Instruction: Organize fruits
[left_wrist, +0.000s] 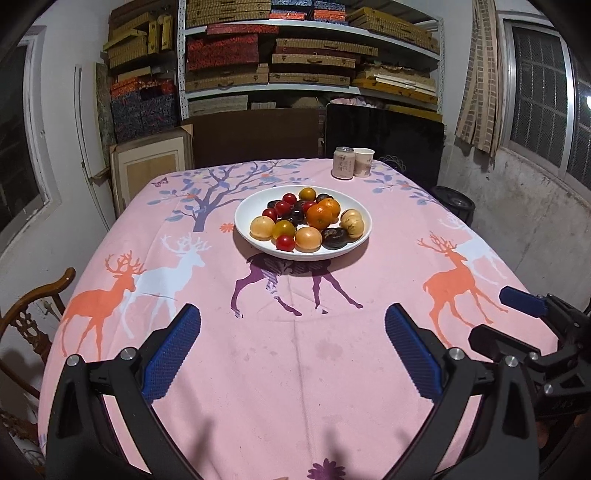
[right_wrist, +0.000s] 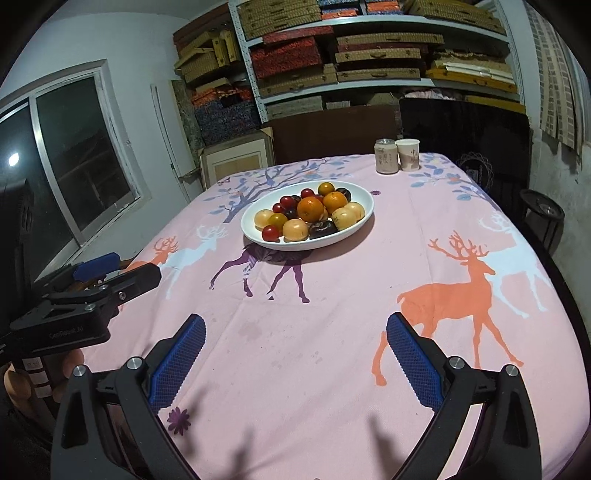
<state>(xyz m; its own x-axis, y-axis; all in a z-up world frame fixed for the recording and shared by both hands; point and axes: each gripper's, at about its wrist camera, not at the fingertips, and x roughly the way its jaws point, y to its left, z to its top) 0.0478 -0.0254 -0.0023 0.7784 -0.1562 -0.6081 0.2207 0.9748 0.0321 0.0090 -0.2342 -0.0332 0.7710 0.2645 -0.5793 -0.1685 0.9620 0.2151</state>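
A white oval plate (left_wrist: 255, 206) (right_wrist: 364, 195) sits mid-table, piled with mixed fruit: oranges (left_wrist: 323, 214) (right_wrist: 311, 208), red cherry tomatoes (left_wrist: 285, 242) (right_wrist: 270, 232), pale yellow round fruits (left_wrist: 307, 239) (right_wrist: 295, 229) and dark fruits (left_wrist: 334, 237) (right_wrist: 322, 229). My left gripper (left_wrist: 293, 343) is open and empty, hovering over the near table well short of the plate. My right gripper (right_wrist: 295, 350) is open and empty, also near the front edge. Each gripper shows at the other view's side, the right one in the left wrist view (left_wrist: 532, 321) and the left one in the right wrist view (right_wrist: 92, 280).
A drink can (left_wrist: 343, 163) (right_wrist: 386, 156) and a paper cup (left_wrist: 363, 162) (right_wrist: 407, 155) stand at the table's far edge. The table wears a pink deer-print cloth (left_wrist: 295, 369). A wooden chair (left_wrist: 33, 314) is at the left. Shelves of boxes stand behind.
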